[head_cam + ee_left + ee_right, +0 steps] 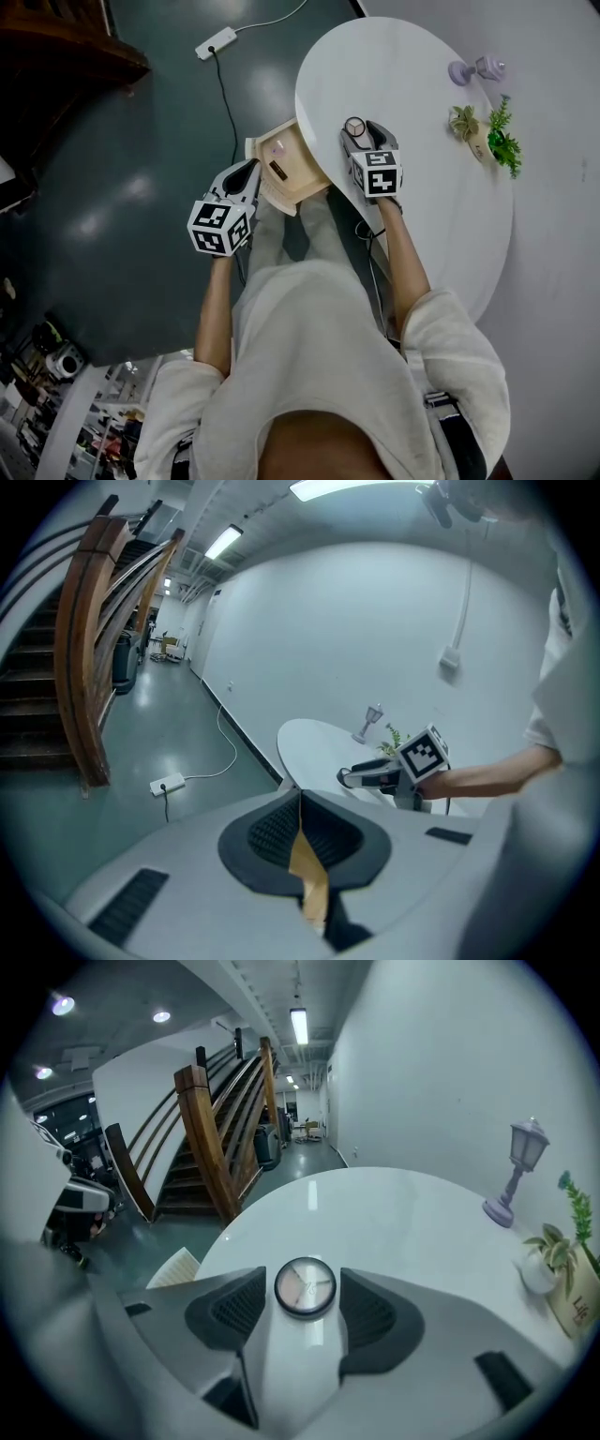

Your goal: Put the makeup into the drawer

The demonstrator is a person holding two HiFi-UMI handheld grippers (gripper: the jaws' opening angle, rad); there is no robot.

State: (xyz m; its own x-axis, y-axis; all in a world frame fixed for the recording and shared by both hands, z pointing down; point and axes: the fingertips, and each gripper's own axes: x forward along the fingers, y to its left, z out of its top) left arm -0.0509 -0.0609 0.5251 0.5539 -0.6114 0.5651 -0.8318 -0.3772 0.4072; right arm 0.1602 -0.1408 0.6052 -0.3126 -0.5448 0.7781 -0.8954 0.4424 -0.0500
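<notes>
Makeup compact (305, 1288), round: found flat on white table (422, 216), untouched between spread right gripper (303, 1302) jaws; wanted centring before closing; left gripper (300, 803) found clamped on drawer (305, 171) wall.

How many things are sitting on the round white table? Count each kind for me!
Makeup compact: 1
Little lamp: 1
Plants: 2, a pale plant and a green plant
Total: 4
</notes>
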